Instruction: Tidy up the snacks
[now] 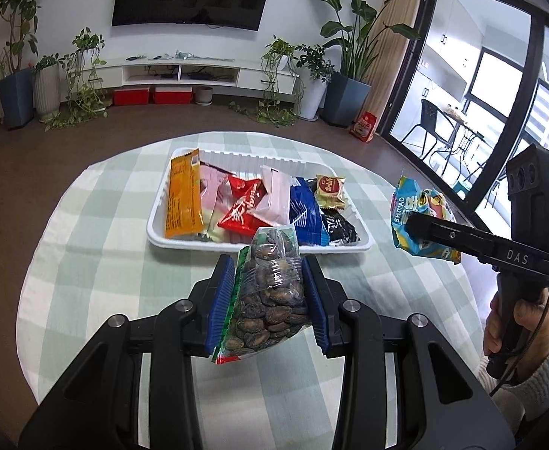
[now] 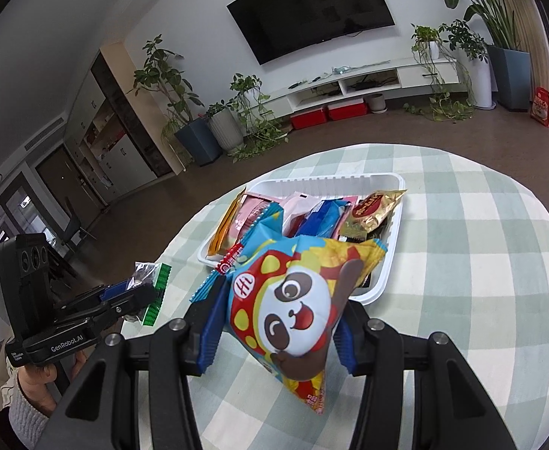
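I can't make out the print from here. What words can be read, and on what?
"DAS": black right gripper side.
"GenRobot.AI": black left gripper side.
"SPANTIAO", uncertain: blue panda snack bag.
Small print on the packets in the white plastic tray: too blurred.

I'm seeing green-white checked tablecloth (image 1: 98,232), white tray (image 1: 154,230), blue-yellow panda packet (image 2: 293,300), blue gripper pads (image 1: 222,303).
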{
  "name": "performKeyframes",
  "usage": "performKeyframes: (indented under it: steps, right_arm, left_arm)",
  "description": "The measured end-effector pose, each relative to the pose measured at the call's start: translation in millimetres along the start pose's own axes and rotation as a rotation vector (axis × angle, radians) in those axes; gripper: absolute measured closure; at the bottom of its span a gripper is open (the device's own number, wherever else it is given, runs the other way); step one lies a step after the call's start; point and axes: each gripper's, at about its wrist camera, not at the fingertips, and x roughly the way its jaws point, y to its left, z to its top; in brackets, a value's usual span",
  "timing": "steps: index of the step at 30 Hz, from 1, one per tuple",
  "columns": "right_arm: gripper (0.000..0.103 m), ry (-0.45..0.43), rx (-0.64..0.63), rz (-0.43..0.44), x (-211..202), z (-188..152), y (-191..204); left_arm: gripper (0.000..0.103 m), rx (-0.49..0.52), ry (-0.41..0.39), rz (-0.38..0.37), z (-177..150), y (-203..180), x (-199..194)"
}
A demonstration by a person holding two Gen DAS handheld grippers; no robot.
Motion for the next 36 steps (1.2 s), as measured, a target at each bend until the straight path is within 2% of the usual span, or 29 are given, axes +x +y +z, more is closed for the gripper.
performKeyframes:
  steps: [25,36]
  right_arm:
    - [0.05,0.02,0.047,-0.048,54.3,37.1,-49.8]
    - [0.05,0.019,0.034,-0.04,64.9,45.9,-50.8]
  left_arm:
    - [0.068,0.032,0.031,0.027,63.8,18.2,90.1]
    - [0.068,0.051,0.019,0.033,76.4,16.9,104.3]
